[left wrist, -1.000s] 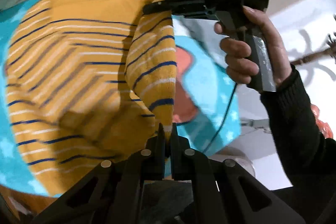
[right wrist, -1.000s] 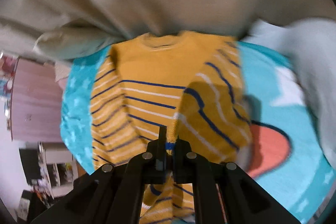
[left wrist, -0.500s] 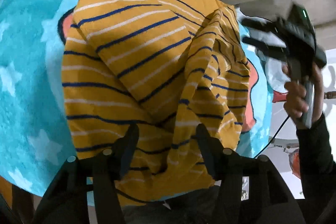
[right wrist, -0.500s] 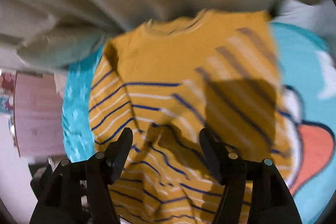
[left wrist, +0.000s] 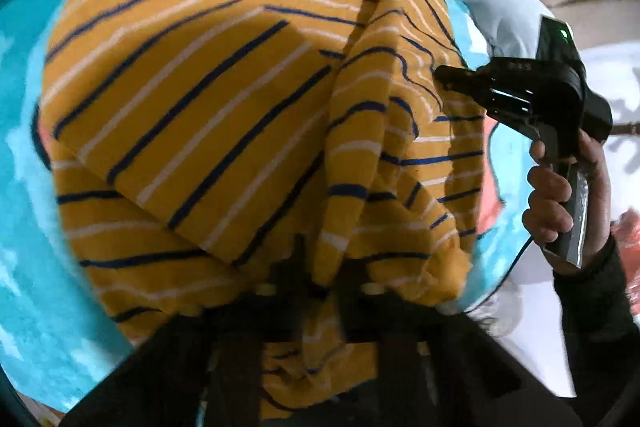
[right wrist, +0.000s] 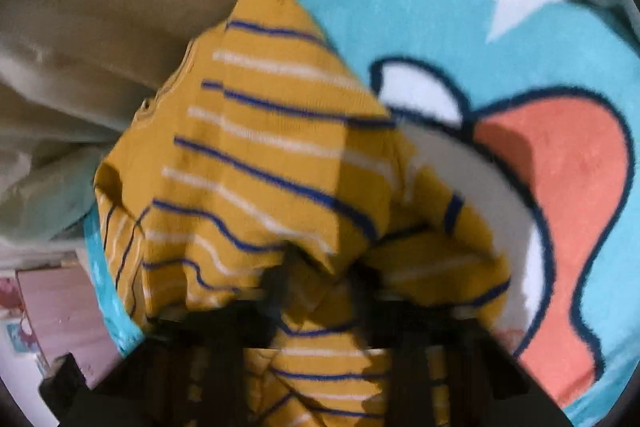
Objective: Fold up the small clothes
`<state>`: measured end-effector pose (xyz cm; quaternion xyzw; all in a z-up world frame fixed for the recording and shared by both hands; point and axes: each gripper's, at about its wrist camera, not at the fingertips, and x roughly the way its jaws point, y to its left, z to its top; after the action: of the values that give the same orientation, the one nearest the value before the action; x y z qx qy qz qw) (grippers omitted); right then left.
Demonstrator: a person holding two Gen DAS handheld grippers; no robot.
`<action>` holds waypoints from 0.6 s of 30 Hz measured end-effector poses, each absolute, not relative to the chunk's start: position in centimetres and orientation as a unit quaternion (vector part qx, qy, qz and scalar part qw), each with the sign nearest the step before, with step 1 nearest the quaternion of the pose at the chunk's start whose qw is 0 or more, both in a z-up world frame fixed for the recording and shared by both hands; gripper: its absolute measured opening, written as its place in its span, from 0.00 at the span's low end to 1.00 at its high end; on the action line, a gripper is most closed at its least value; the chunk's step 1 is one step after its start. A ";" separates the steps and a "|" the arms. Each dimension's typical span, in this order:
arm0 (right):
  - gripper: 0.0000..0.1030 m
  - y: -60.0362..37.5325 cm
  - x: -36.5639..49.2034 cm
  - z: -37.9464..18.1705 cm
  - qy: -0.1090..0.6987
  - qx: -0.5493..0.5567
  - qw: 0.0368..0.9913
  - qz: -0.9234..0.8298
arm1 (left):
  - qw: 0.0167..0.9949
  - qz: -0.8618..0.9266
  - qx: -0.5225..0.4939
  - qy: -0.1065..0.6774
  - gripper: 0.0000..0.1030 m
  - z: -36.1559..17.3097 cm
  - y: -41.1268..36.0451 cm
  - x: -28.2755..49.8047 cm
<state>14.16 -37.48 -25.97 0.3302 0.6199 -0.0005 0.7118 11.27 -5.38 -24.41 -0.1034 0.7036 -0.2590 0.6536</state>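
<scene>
A small mustard-yellow sweater (left wrist: pixel 208 115) with navy and white stripes lies bunched on a turquoise cartoon blanket (left wrist: pixel 24 211). One side is folded over the body in a thick ridge. My left gripper (left wrist: pixel 320 267) is shut on a fold of that ridge near the hem, and the cloth covers its fingertips. Seen from the left wrist, my right gripper (left wrist: pixel 442 77) touches the sweater's right edge, held by a hand (left wrist: pixel 560 203) in a dark sleeve. From its own wrist, the right gripper (right wrist: pixel 316 267) is shut on a bunched fold of the sweater (right wrist: pixel 260 147).
The blanket (right wrist: pixel 500 27) carries a white and coral cartoon face. Beige bedding (right wrist: pixel 100 27) lies beyond the sweater's collar. Pale blue cloth (left wrist: pixel 496 11) sits past the sweater's right edge, and a pinkish cabinet (right wrist: pixel 60 315) stands off the bed's side.
Both grippers held a sleeve a second ago, then opened wide over the sweater. Both have since come down closer and shut on bunched folds of it.
</scene>
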 end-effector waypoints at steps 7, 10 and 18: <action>0.07 -38.4 13.9 -21.6 0.589 0.300 0.750 -0.019 | 0.665 -0.226 -0.099 0.705 0.11 -25.2 -3.0 13.0; 0.12 -37.1 14.9 -23.4 0.606 0.281 0.744 0.007 | 0.666 -0.222 -0.070 0.709 0.26 -25.7 -2.9 12.5; 0.63 -32.0 5.9 -20.3 0.605 0.302 0.727 0.120 | 0.702 -0.219 -0.060 0.675 0.51 -22.7 -2.5 5.0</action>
<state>5.87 -31.98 -20.28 0.3020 0.6047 0.1204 0.7271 5.02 -2.55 -22.75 -0.0595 0.6748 -0.2195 0.7021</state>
